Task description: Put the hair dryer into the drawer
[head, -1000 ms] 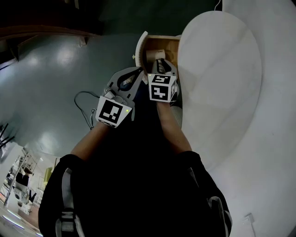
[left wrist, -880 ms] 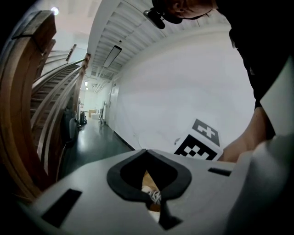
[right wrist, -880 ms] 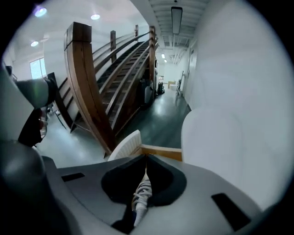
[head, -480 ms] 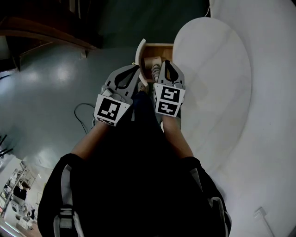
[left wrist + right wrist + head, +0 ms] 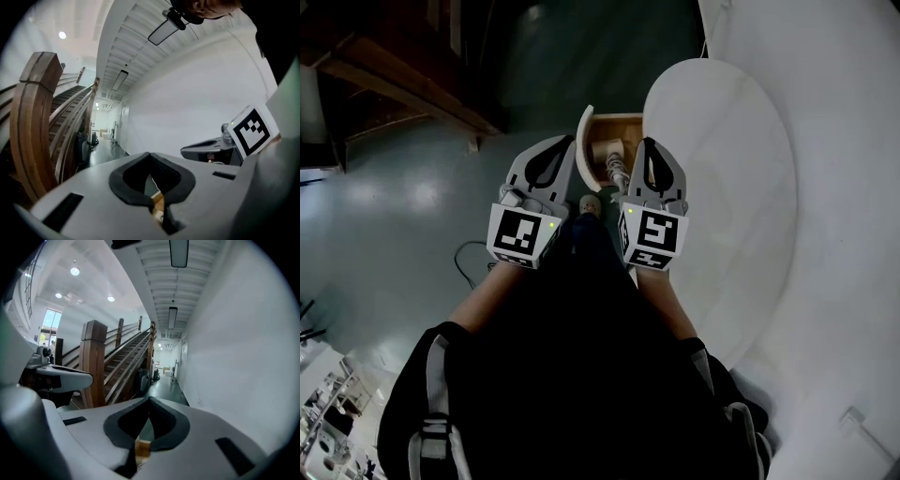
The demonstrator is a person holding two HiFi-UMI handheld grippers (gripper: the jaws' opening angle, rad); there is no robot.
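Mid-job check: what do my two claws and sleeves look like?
The left claw and right claw are pale grey shells with black pads. Each carries a white cube of black square markers and a green light. Sleeves are dark, short.

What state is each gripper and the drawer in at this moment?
left gripper, shut, nothing between its jaws.
right gripper, shut, nothing between its jaws.
drawer, open; contents too small to name.
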